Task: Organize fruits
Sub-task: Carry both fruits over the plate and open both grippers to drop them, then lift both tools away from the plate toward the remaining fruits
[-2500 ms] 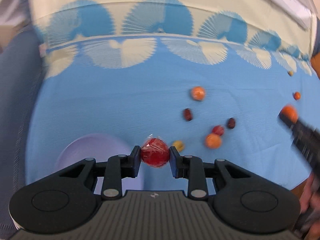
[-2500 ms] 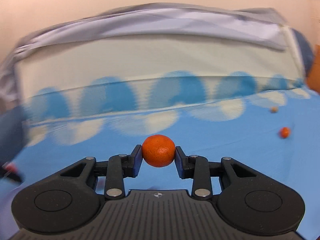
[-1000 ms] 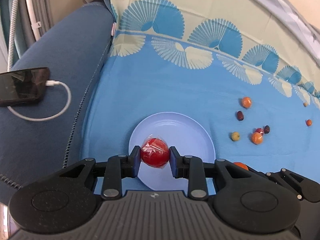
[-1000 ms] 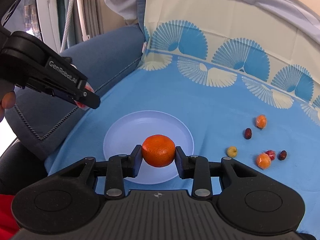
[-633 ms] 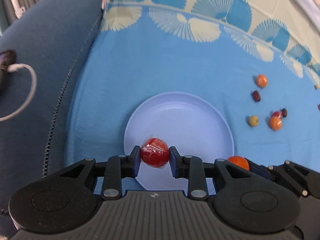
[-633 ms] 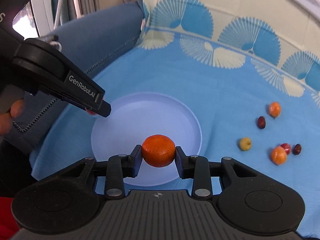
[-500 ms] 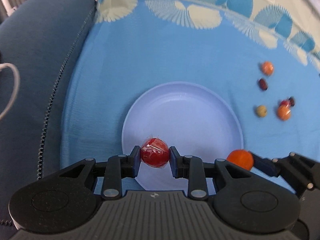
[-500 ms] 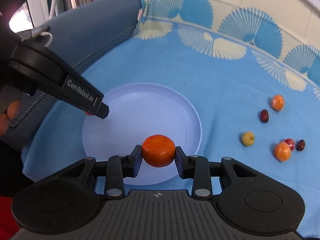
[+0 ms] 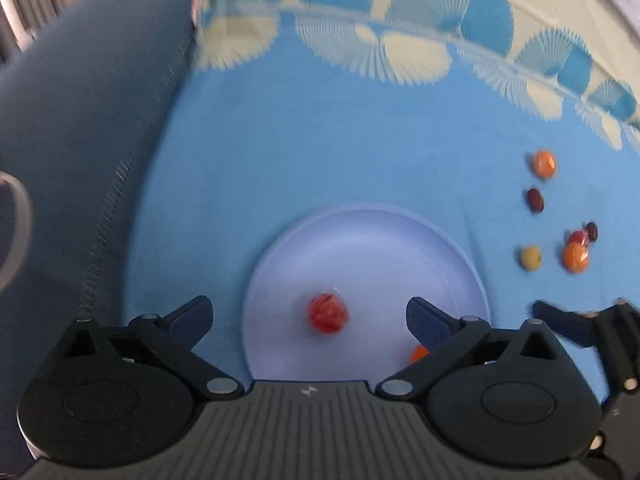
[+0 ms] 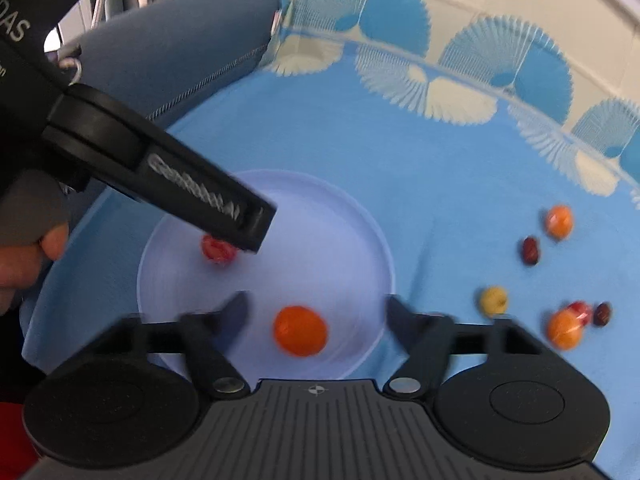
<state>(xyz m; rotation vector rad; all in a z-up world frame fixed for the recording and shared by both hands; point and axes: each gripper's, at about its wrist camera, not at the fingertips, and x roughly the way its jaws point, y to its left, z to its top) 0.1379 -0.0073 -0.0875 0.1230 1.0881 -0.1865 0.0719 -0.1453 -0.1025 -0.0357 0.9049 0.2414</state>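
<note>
A pale blue plate (image 9: 368, 232) lies on the blue cloth; it also shows in the right wrist view (image 10: 352, 216). My left gripper (image 9: 310, 314) is open above it. A red wrapped fruit (image 9: 327, 313) is in the plate below it, also seen in the right wrist view (image 10: 216, 250). My right gripper (image 10: 314, 312) is open, with the orange (image 10: 300, 331) in the plate between its fingers. The orange peeks out in the left wrist view (image 9: 418, 354).
Several small fruits lie on the cloth right of the plate: an orange one (image 10: 559, 221), a dark red one (image 10: 530, 251), a yellow one (image 10: 494, 300), and an orange and red cluster (image 10: 570, 322). A dark blue cushion (image 9: 80, 140) lies left.
Both grippers have opened. The red wrapped fruit and the orange have left the fingers and now lie in the plate.
</note>
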